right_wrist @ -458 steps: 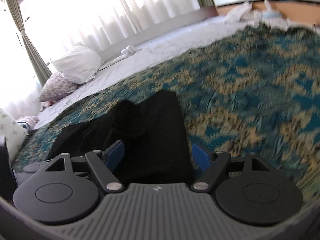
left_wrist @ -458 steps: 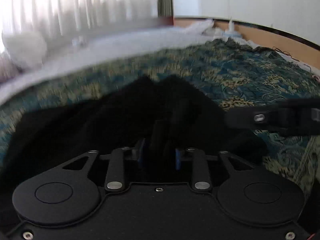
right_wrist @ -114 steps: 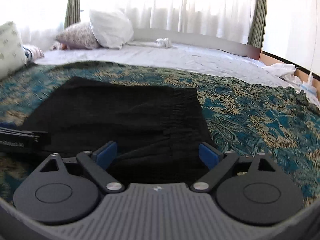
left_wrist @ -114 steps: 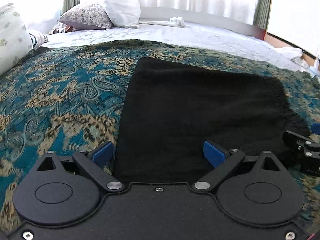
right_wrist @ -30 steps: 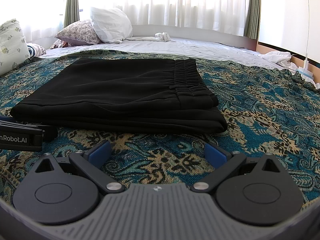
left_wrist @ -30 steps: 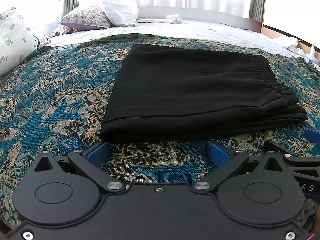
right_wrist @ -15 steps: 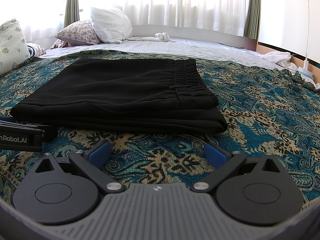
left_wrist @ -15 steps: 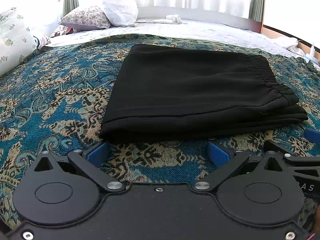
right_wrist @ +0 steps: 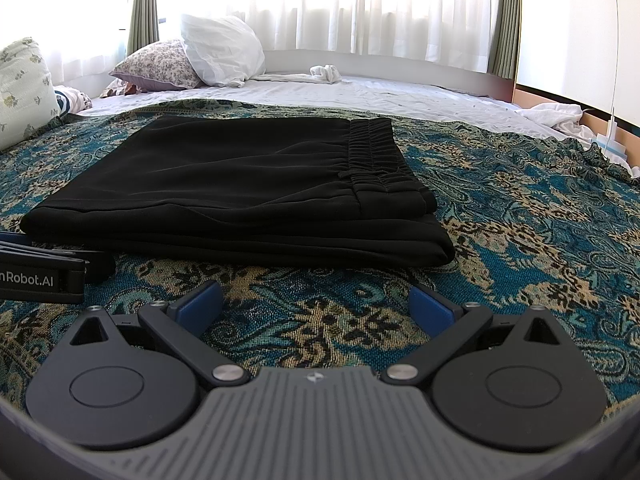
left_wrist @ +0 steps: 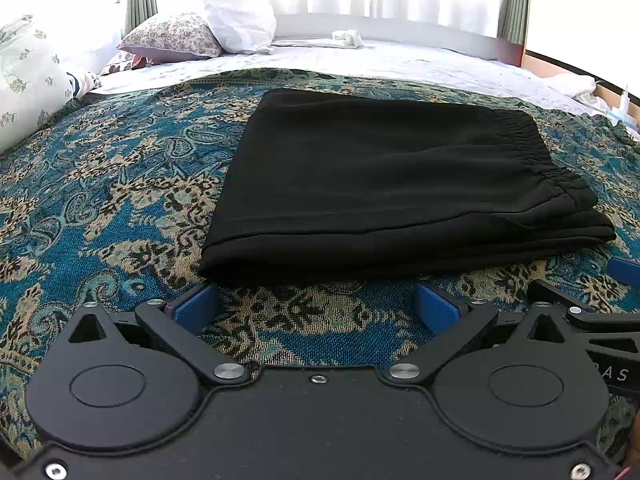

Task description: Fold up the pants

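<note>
Paisley bedspread (left_wrist: 120, 184) lies under both tools. Left gripper (left_wrist: 316, 306) and right gripper (right_wrist: 316, 304) rest on it, jaws spread wide and empty, just short of the pants (left_wrist: 392, 184). These lie folded flat, waistband to the right. Beyond sit a sheet (right_wrist: 380, 94), pillows (right_wrist: 220, 50) and curtains (right_wrist: 380, 8).

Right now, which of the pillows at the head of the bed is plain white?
The white pillow, propped upright behind the floral purple-edged pillow. The third, pale green floral pillow, sits at far left. Only the first is unpatterned.
</note>
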